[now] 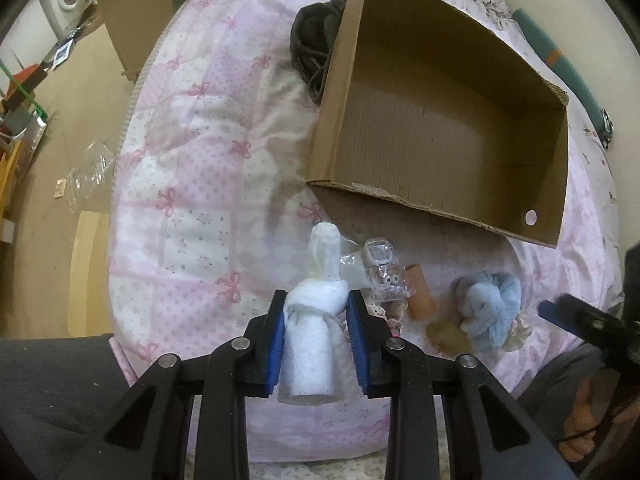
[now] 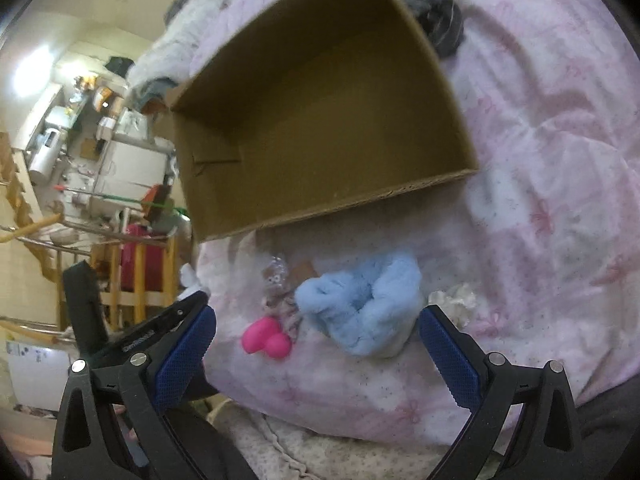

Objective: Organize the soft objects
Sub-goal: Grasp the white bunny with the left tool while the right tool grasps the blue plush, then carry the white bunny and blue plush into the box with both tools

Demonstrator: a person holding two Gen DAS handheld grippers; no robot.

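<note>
My left gripper (image 1: 316, 312) is shut on a white rolled towel toy (image 1: 316, 320) and holds it above the pink quilt (image 1: 200, 200). An open cardboard box (image 1: 448, 128) lies on the quilt beyond it, empty inside. A blue fluffy toy (image 1: 488, 304) lies to the right, in front of the box. In the right wrist view my right gripper (image 2: 316, 332) is open, with the blue fluffy toy (image 2: 364, 304) between and just beyond its fingers. A pink soft toy (image 2: 266, 338) lies left of the blue one. The box (image 2: 320, 112) is behind them.
A small wrapped toy in clear plastic (image 1: 384, 272) and an orange-brown tube (image 1: 420, 292) lie between the towel and the blue toy. A dark cloth (image 1: 312, 44) lies at the box's far left. A cream lacy item (image 2: 460, 300) lies right of the blue toy. The bed edge drops to the floor (image 1: 60, 160) on the left.
</note>
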